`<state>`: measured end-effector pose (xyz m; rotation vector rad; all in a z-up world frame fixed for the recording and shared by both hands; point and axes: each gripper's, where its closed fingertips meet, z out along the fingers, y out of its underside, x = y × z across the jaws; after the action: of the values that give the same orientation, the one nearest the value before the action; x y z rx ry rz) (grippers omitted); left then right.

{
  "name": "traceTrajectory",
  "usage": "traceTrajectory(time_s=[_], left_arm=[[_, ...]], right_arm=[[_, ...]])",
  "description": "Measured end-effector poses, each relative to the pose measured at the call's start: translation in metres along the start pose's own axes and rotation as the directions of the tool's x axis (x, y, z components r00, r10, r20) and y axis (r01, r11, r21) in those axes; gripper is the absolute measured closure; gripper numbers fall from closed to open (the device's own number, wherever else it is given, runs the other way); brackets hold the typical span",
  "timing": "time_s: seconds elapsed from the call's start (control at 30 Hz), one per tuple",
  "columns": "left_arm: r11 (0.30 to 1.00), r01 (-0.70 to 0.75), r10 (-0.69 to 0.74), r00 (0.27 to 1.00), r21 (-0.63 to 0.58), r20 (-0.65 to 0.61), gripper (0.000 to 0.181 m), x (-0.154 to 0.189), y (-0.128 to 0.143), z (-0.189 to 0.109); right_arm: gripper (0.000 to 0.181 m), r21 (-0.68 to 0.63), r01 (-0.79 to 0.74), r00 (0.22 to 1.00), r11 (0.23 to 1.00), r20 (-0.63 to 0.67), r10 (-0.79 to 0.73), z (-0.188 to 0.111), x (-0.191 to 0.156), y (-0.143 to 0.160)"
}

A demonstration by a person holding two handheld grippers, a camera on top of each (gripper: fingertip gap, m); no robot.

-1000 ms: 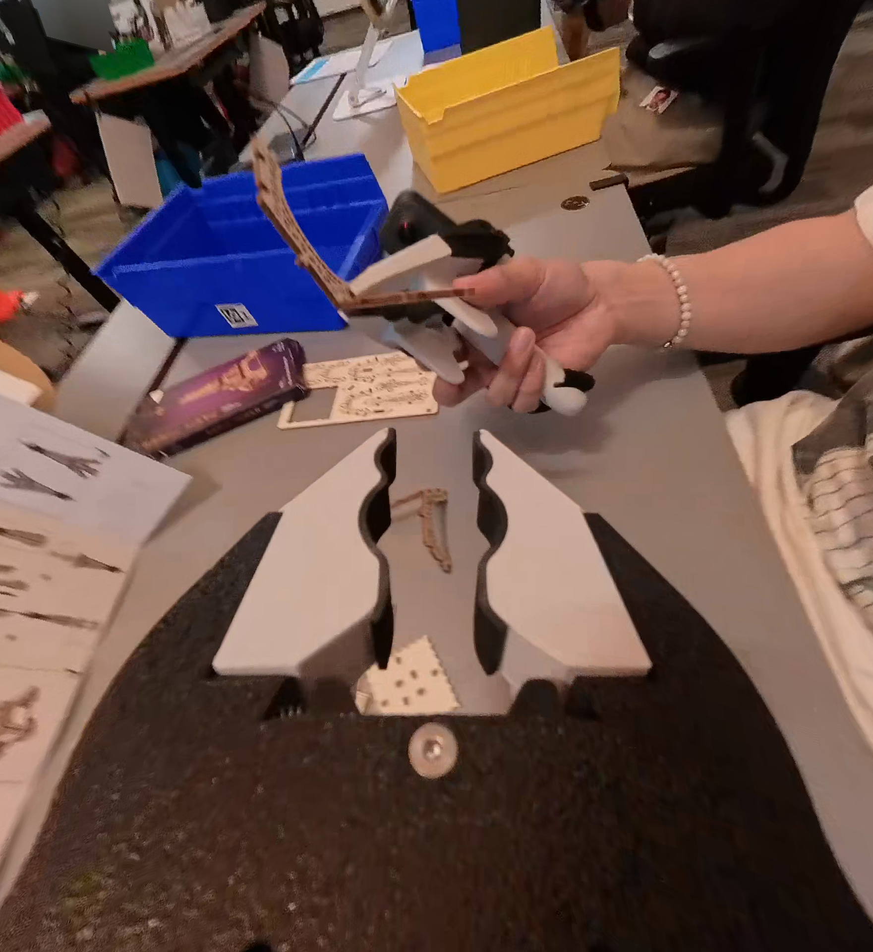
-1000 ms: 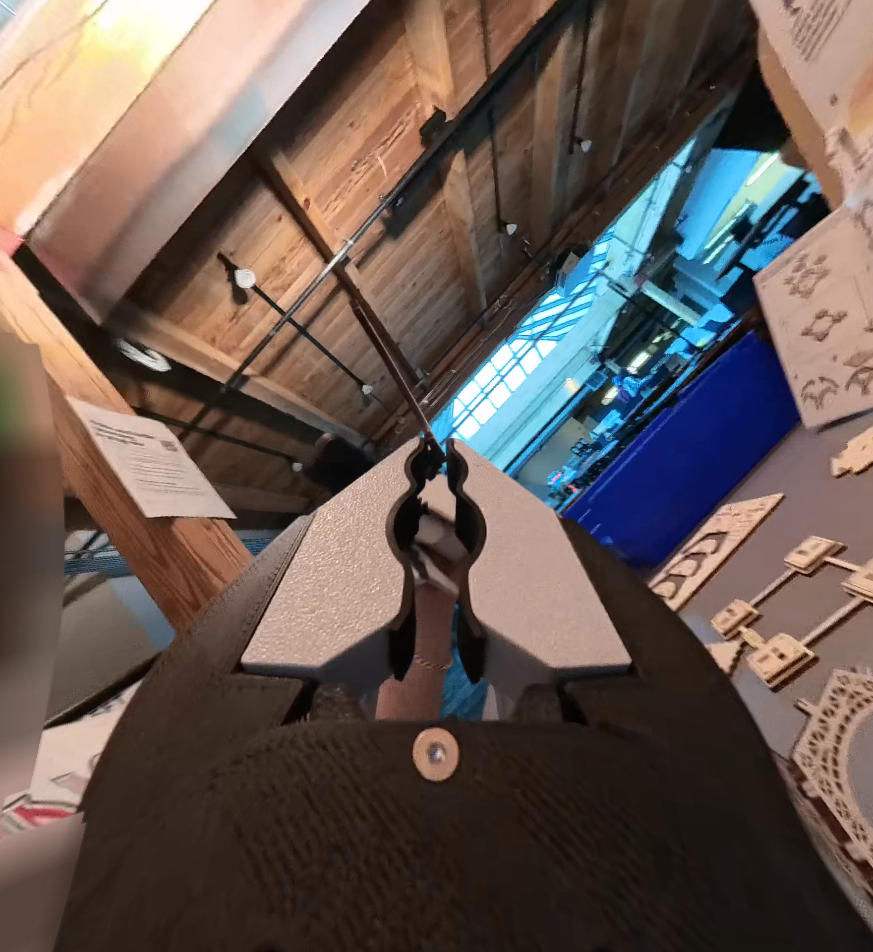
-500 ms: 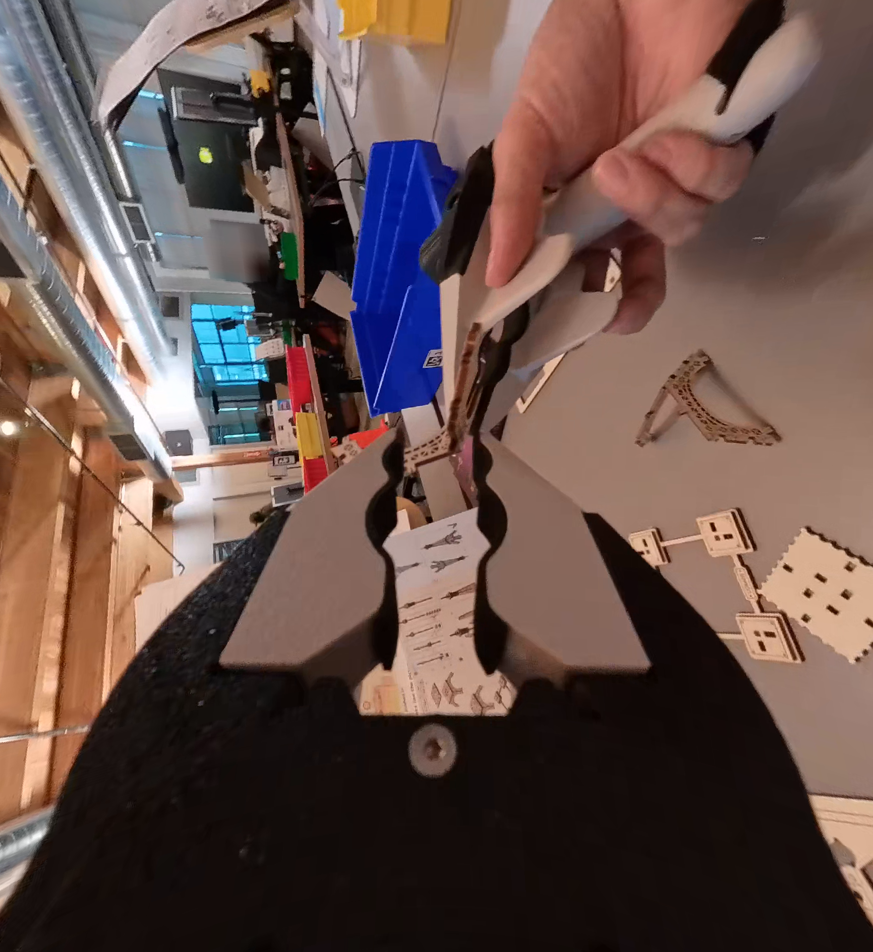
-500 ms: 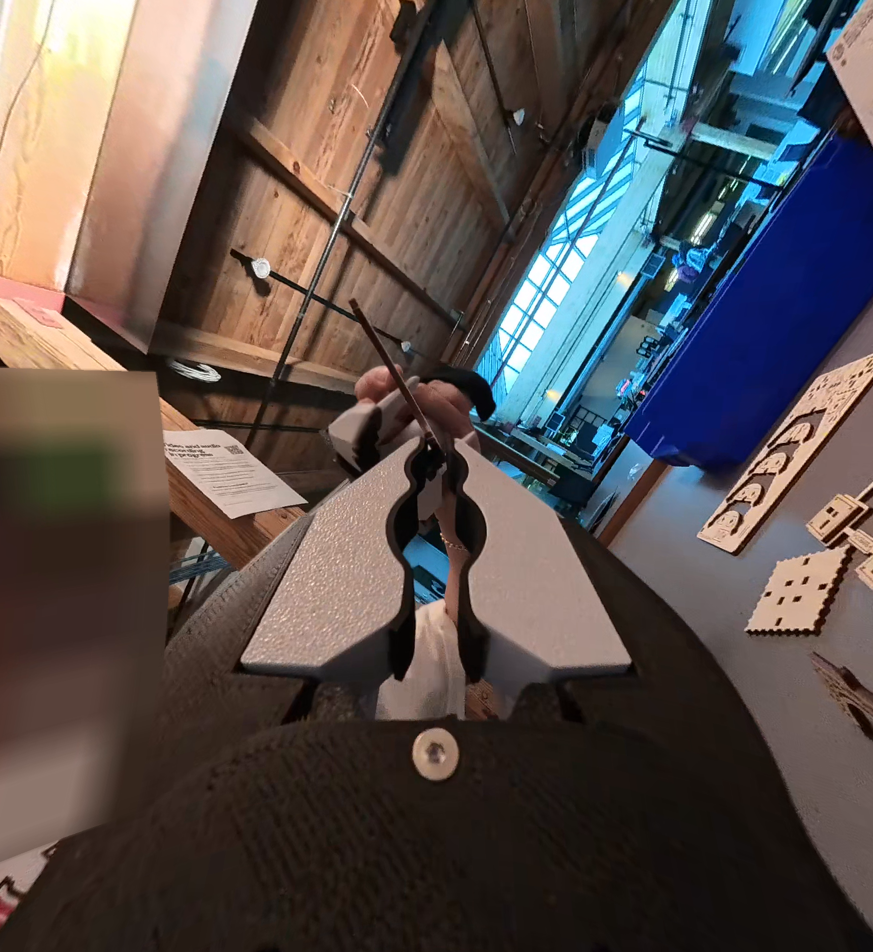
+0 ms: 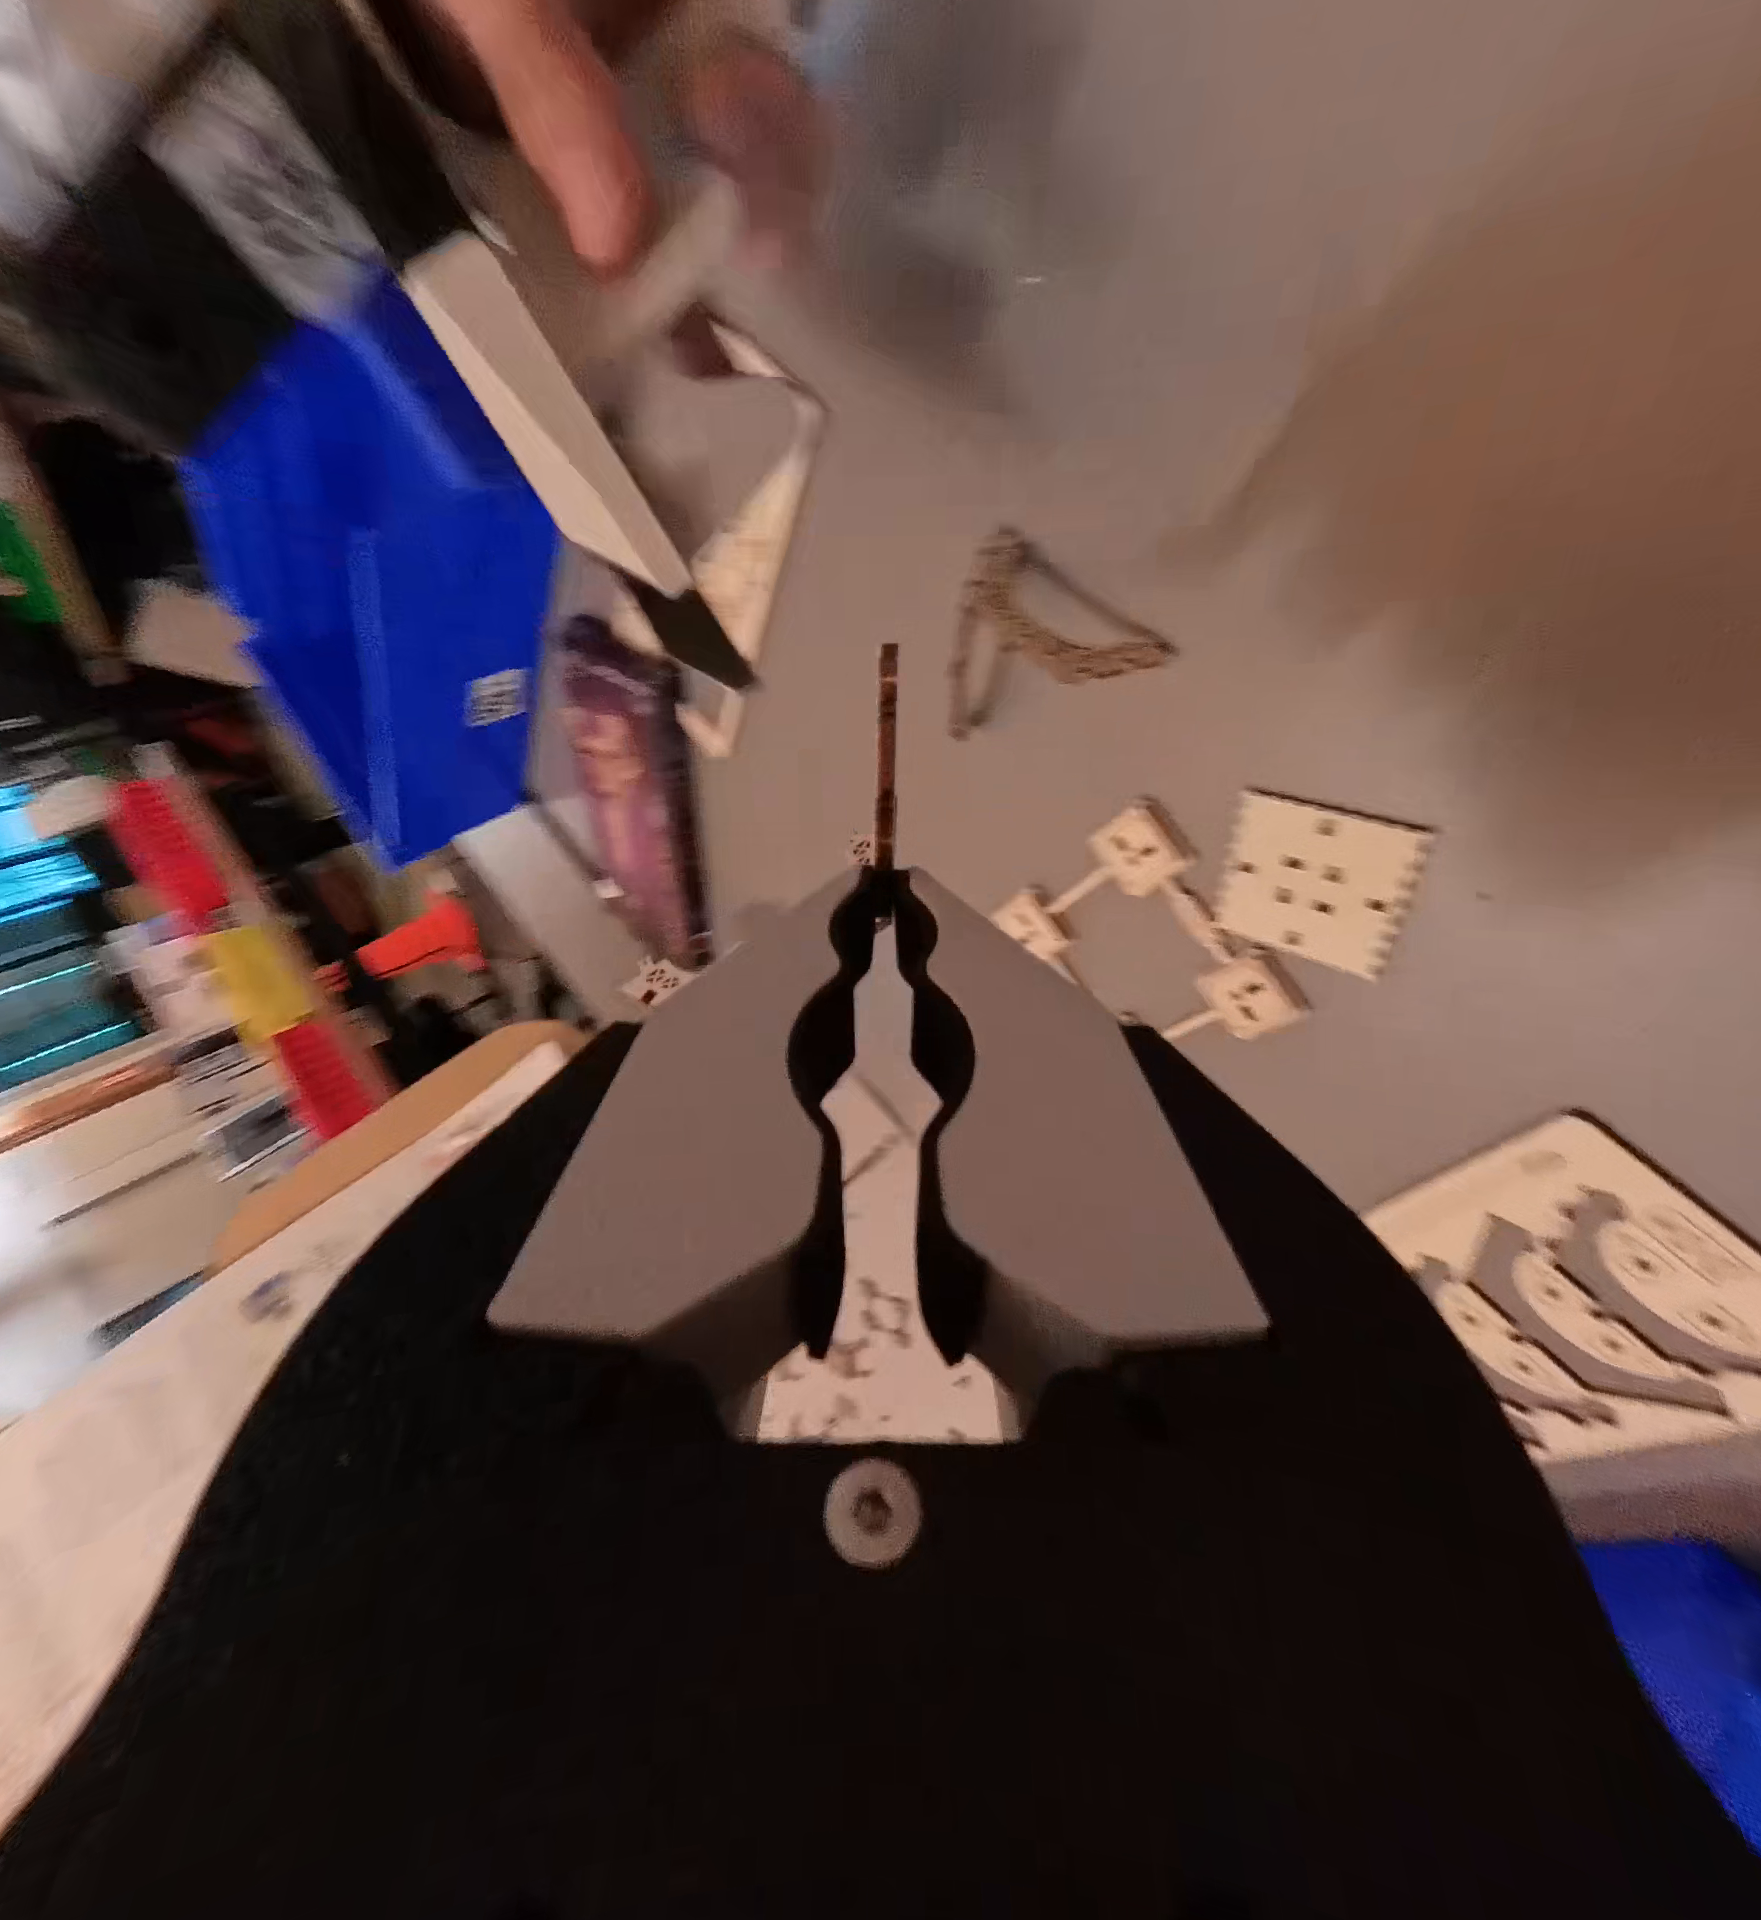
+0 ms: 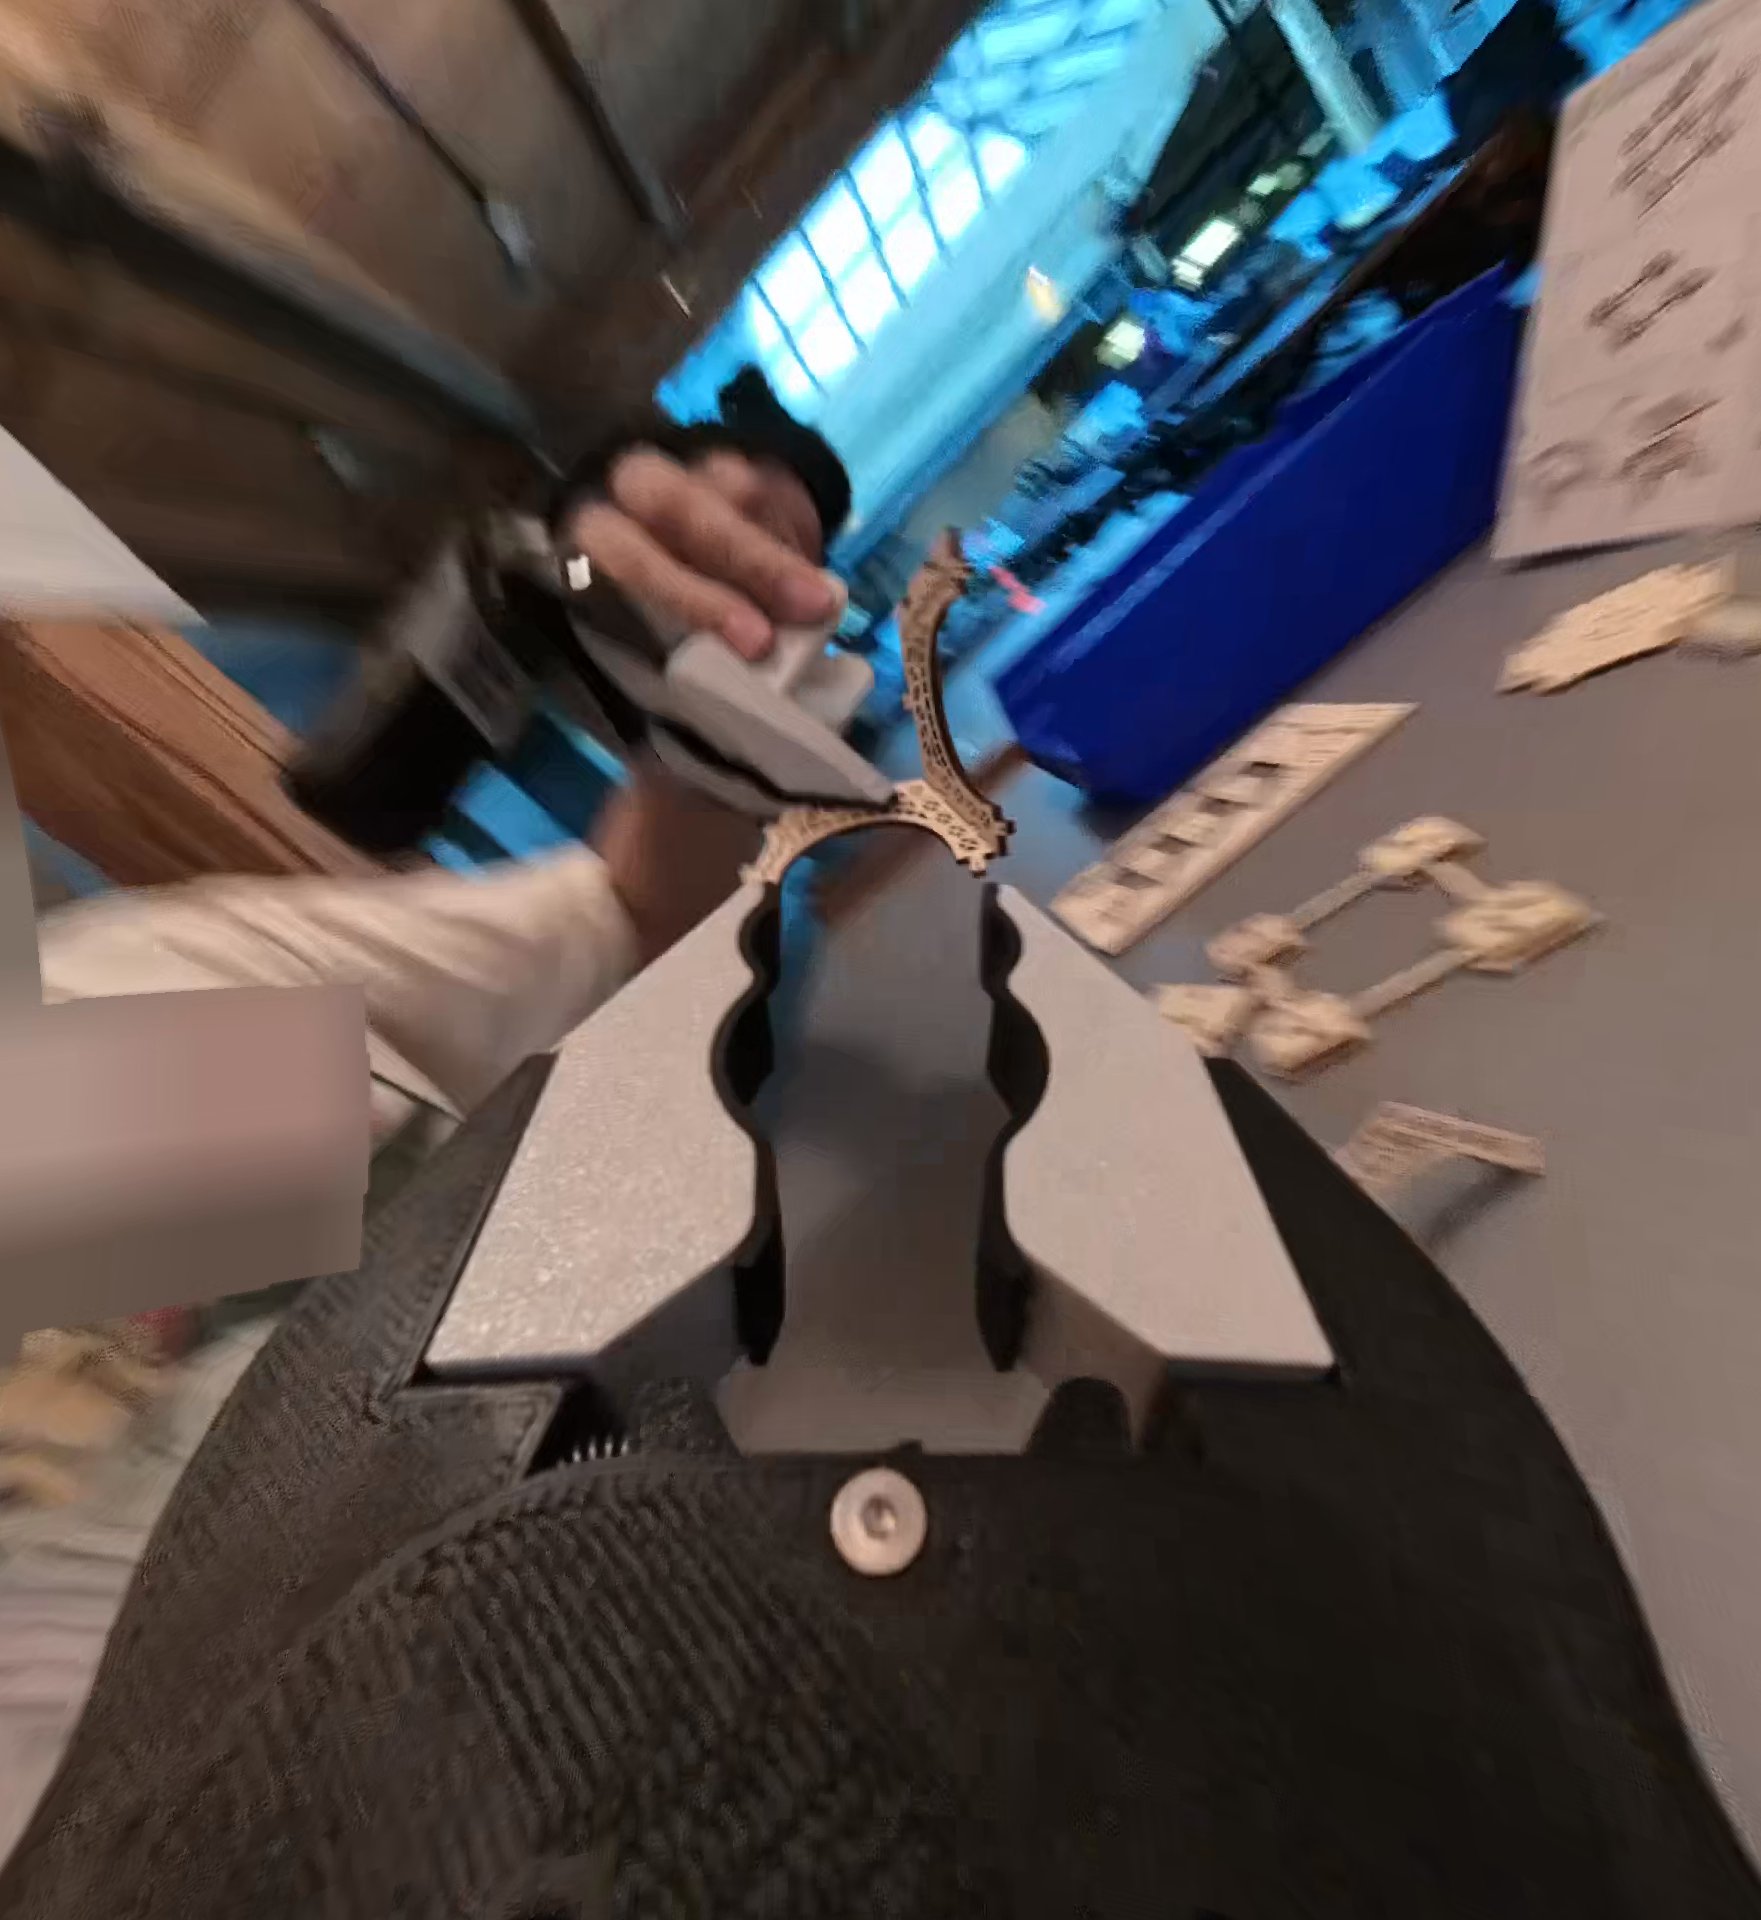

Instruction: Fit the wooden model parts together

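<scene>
Your left gripper [image 5: 888, 896] pinches the arched wooden part [image 5: 887, 764], seen edge-on at frame centre just above its fingertips; in the right wrist view that lacy arch [image 6: 933, 764] hangs mid-frame. Your right gripper [image 6: 881, 904] stands wide apart, holding nothing. More wooden parts lie on the grey table [image 5: 1478, 520] at right: a square plate [image 5: 1323, 883] and a linked-squares piece [image 5: 1156, 935].

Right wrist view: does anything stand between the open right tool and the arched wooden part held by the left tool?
Nothing visible does. The arched wooden part sits just past the open right tool, pinched by the left tool; only grey table shows in the gap.
</scene>
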<state>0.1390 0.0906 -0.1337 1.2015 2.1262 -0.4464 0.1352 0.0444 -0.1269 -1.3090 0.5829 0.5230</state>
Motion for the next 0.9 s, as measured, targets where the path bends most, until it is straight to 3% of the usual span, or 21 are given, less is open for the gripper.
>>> traceTrajectory(time_s=[0.03, 0.1, 0.2, 0.23, 0.3, 0.4, 0.7, 0.9], left_arm=[[1.000, -0.002, 0.002, 0.998, 0.000, -0.068, 0.181, 0.009, 0.002, 0.006], [0.999, -0.053, 0.051, 0.978, -0.005, -0.201, 0.181, 0.026, 0.008, 0.020], [0.994, -0.112, 0.105, 0.922, 0.004, -0.372, 0.181, 0.044, 0.014, 0.041], [0.993, -0.116, 0.114, 0.901, 0.020, -0.419, 0.181, 0.048, 0.014, 0.047], [0.990, -0.134, 0.134, 0.861, 0.036, -0.490, 0.181, 0.052, 0.015, 0.058], [0.990, -0.123, 0.139, 0.799, 0.067, -0.585, 0.181, 0.059, 0.012, 0.068], [0.994, -0.091, 0.102, 0.662, 0.056, -0.743, 0.181, 0.070, 0.013, 0.083], [0.994, -0.108, 0.080, 0.627, 0.016, -0.775, 0.181, 0.068, 0.011, 0.089]], right_arm=[[0.146, -0.083, 0.156, 0.981, 0.984, -0.105, -0.164, -0.006, 0.008, 0.009], [0.129, -0.332, 0.407, 0.820, 0.851, -0.276, -0.501, -0.018, 0.034, 0.025], [0.115, -0.634, 0.505, 0.586, 0.586, -0.247, -0.772, -0.026, 0.058, 0.046], [0.112, -0.683, 0.517, 0.538, 0.516, -0.210, -0.816, -0.025, 0.062, 0.051], [0.122, -0.724, 0.543, 0.489, 0.426, -0.139, -0.861, -0.020, 0.068, 0.061], [0.133, -0.704, 0.575, 0.493, 0.417, -0.109, -0.863, -0.011, 0.073, 0.066], [0.133, -0.792, 0.532, 0.479, 0.299, -0.010, -0.878, -0.026, 0.102, 0.077], [0.141, -0.771, 0.570, 0.574, 0.283, 0.127, -0.809, -0.039, 0.101, 0.083]])
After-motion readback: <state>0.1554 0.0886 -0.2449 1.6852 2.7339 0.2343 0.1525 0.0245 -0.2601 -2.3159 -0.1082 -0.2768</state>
